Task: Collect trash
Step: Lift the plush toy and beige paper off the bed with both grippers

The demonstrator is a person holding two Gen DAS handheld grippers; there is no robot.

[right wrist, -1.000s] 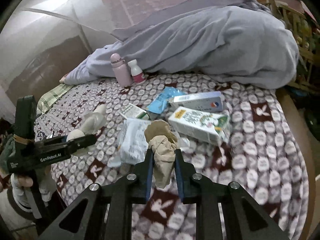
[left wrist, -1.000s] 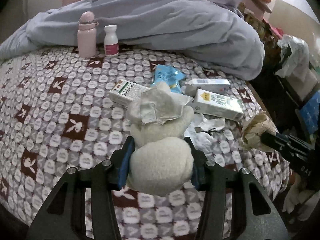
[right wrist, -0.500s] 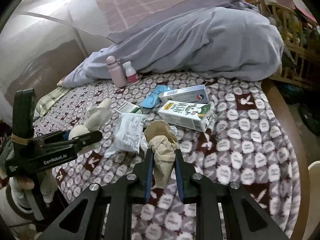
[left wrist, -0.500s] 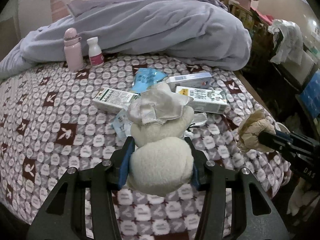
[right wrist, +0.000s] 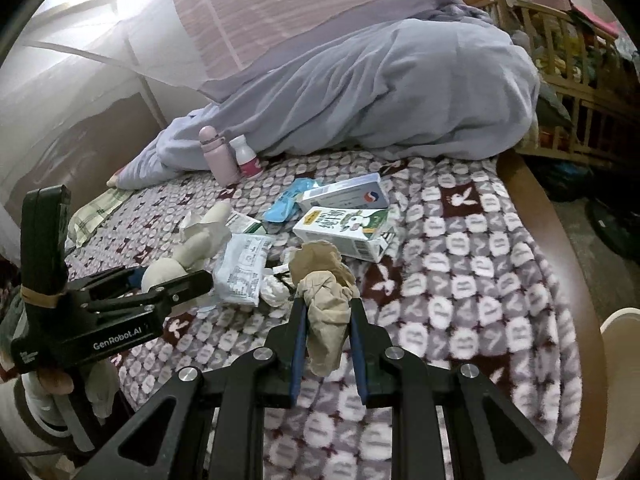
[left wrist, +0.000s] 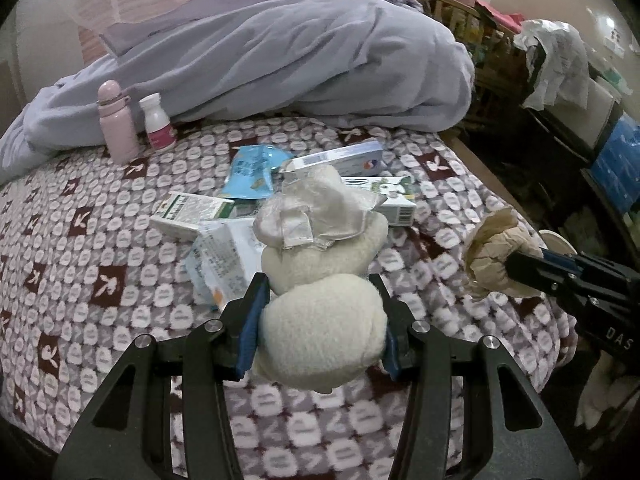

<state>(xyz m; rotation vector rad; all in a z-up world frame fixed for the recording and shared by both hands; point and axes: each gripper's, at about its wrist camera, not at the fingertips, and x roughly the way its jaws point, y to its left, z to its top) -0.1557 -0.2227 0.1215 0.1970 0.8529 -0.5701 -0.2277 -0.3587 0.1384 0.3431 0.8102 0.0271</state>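
Observation:
My left gripper (left wrist: 318, 300) is shut on a cream plush toy (left wrist: 324, 312) with a crumpled plastic wrapper (left wrist: 316, 212) on its head, held above the bed; it also shows in the right wrist view (right wrist: 176, 276). My right gripper (right wrist: 328, 308) is shut on a crumpled brown paper wad (right wrist: 326, 284), also seen in the left wrist view (left wrist: 496, 256). On the patterned blanket (right wrist: 460, 264) lie a milk carton (right wrist: 344, 232), a white box (right wrist: 346, 196), a blue packet (right wrist: 286, 200), a white plastic bag (right wrist: 242, 272) and a small green-white carton (left wrist: 188, 216).
A pink bottle (left wrist: 116, 124) and a white pill bottle (left wrist: 158, 122) stand by the bunched lilac duvet (left wrist: 288, 68). The bed's wooden edge (right wrist: 560, 248) runs at the right, with a cluttered rack (right wrist: 580, 80) beyond. A round white rim (right wrist: 622, 328) shows low right.
Both grippers have pulled back from the bed with their loads; the trash pile and duvet look farther away. Both grips are unchanged.

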